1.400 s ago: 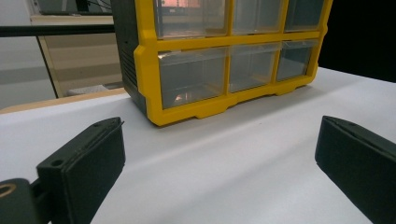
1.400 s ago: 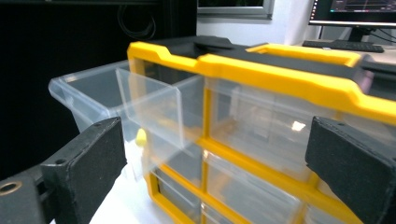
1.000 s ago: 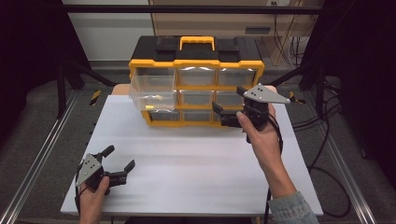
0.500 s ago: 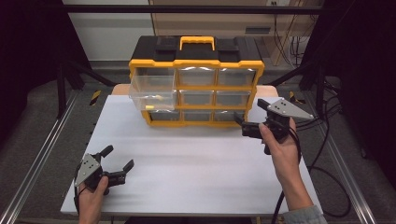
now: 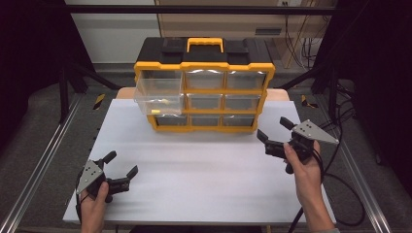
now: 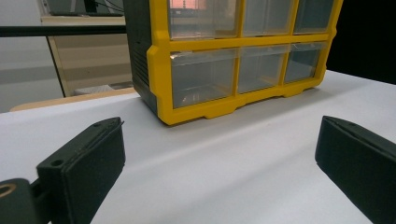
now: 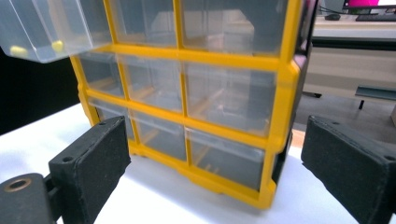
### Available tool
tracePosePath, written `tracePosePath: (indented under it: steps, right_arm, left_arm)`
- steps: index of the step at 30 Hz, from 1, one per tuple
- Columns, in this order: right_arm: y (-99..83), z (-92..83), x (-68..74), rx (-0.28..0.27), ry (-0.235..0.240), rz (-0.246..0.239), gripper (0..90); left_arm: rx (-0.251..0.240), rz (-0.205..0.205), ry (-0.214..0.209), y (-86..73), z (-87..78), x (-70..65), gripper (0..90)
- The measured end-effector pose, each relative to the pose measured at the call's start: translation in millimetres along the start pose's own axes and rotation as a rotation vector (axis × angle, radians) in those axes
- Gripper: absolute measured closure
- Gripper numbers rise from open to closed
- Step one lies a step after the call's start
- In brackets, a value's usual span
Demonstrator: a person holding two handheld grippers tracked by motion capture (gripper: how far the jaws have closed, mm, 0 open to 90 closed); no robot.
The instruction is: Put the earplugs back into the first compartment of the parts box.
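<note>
A yellow and black drawer cabinet point(image 5: 204, 85) with clear drawers stands at the far side of the white table point(image 5: 204, 170). Its top left drawer point(image 5: 159, 96) is pulled out and holds small yellow pieces point(image 5: 164, 102). My left gripper point(image 5: 119, 171) rests open near the front left corner, nothing between its jaws. My right gripper point(image 5: 274, 131) is open and empty to the right of the cabinet's front corner, pointing left toward it. The left gripper view faces the cabinet point(image 6: 233, 60) from low on the table. Up close in the right gripper view are the cabinet point(image 7: 196, 93) and the pulled-out drawer point(image 7: 44, 28).
Black frame legs stand on both sides of the table, and a metal rail point(image 5: 34, 184) runs along the left. Cables point(image 5: 340, 179) trail off the right edge. White table surface lies between the two grippers.
My right gripper has drawn back from the cabinet's right side, moving right and toward the front of the table. The left gripper has stayed put.
</note>
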State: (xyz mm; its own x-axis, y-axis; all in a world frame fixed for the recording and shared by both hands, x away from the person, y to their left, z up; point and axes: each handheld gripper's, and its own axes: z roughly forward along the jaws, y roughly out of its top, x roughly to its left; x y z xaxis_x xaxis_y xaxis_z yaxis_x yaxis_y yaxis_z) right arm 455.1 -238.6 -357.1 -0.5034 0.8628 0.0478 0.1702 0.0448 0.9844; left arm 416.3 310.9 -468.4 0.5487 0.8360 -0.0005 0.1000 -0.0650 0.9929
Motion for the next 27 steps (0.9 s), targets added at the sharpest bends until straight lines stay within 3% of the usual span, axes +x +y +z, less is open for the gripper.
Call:
tracePosePath:
  steps: [5, 10, 27]
  right_arm:
    - [-19.0, -7.2, -4.8, 0.006, -0.002, 0.012, 8.0]
    - [-37.0, -13.9, -6.7, 0.019, -0.003, -0.006, 6.9]
    - [-71.0, -23.0, -11.8, 0.022, 0.004, 0.019, 6.2]
  left_arm:
    - [-0.002, 0.002, 0.002, 0.0, -1.1, 0.6, 1.3]
    - [-0.002, 0.002, 0.003, -0.1, -0.9, 0.7, 1.4]
    - [-0.008, 0.001, 0.000, -0.5, -1.6, 0.7, 1.3]
